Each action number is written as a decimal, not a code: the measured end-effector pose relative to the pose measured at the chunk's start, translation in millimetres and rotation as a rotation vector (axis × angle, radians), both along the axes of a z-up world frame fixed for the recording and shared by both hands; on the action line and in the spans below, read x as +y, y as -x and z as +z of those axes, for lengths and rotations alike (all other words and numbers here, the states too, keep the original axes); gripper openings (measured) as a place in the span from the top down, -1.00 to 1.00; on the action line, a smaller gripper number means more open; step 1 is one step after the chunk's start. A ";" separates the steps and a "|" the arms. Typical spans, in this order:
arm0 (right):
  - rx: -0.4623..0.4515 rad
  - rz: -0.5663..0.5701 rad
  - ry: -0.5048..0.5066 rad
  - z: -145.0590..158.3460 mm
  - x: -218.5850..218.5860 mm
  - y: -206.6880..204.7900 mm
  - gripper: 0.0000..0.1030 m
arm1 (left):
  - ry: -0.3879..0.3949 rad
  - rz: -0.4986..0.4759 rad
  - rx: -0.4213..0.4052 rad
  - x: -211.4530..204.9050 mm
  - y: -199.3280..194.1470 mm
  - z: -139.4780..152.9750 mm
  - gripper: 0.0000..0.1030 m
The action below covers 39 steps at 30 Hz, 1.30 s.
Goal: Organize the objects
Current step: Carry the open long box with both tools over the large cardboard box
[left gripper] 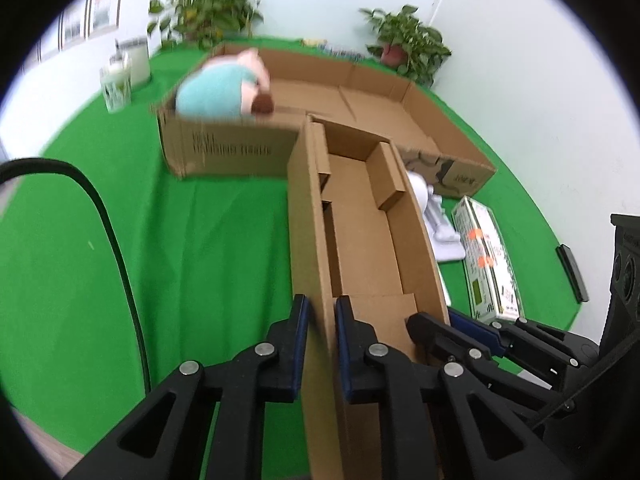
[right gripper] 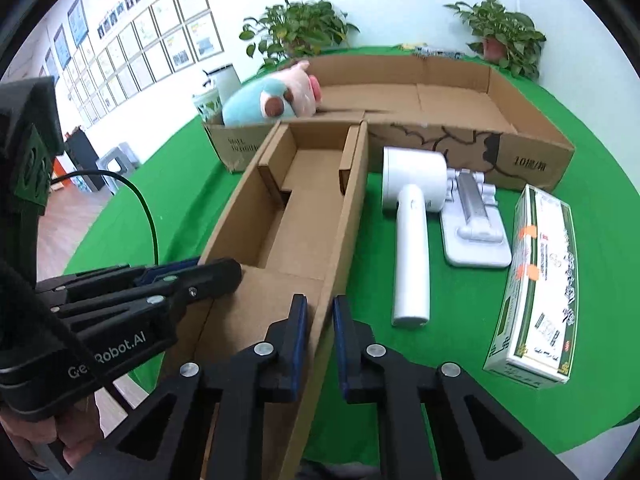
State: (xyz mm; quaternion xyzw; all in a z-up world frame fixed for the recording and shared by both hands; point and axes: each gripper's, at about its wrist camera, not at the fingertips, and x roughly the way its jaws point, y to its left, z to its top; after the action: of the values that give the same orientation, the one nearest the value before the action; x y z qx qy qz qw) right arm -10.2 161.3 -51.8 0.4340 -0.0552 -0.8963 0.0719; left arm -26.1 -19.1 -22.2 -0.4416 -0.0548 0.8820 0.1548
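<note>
a narrow brown cardboard box [right gripper: 304,208] lies open-topped on the green cloth, its inner flaps folded in, its far end touching the front wall of a large, shallow cardboard tray [right gripper: 532,148]. a plush pig [right gripper: 276,96] in a light blue top lies on its side in the tray's left end. just right of the narrow box lie a white handheld device [right gripper: 412,216], a white folding stand [right gripper: 474,216] and a long white-and-green carton [right gripper: 536,284].
</note>
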 end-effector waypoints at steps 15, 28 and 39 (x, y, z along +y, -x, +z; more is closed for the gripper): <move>0.239 -0.061 0.055 77.6 21.1 1.2 0.84 | -0.005 0.004 0.241 17.7 10.0 78.1 0.77; 0.378 -0.063 0.054 151.9 38.3 45.4 0.85 | -0.007 -0.001 0.381 30.4 58.2 130.8 0.76; 0.330 -0.053 0.075 176.4 62.9 150.2 0.85 | 0.039 0.010 0.361 45.7 149.4 154.3 0.76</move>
State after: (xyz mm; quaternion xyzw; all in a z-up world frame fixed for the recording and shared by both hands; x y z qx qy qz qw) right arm -160.4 224.1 124.6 0.2763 -0.0875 -0.9543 0.0724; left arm -175.4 26.7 132.1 -0.2786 -0.0114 0.9487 0.1491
